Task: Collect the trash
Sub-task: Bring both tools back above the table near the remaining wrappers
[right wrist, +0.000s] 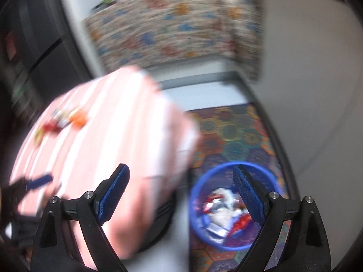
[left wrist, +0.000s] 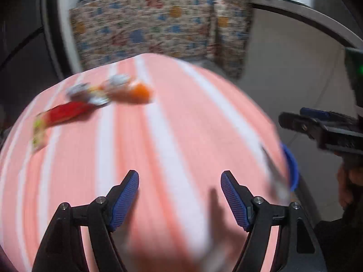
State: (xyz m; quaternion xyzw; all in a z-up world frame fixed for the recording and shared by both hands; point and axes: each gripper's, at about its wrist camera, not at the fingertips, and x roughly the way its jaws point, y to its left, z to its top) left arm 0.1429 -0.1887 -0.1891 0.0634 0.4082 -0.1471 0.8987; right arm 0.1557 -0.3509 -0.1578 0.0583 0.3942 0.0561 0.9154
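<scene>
Both sets of fingers stand apart with nothing between them. Left gripper (left wrist: 179, 179) hangs over the striped worktop (left wrist: 181, 117); right gripper (right wrist: 181, 172) hangs over its edge and a blue bin (right wrist: 197, 206) of wrappers (right wrist: 222, 206) on the patterned rug (right wrist: 236, 127). More blurred wrappers (left wrist: 95, 99) lie at the worktop's far left.

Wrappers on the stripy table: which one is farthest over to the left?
The red wrapper with the yellow-green end. It lies leftmost in the little pile, near the tablecloth's edge; the silver ones and the orange one sit to its right.
</scene>
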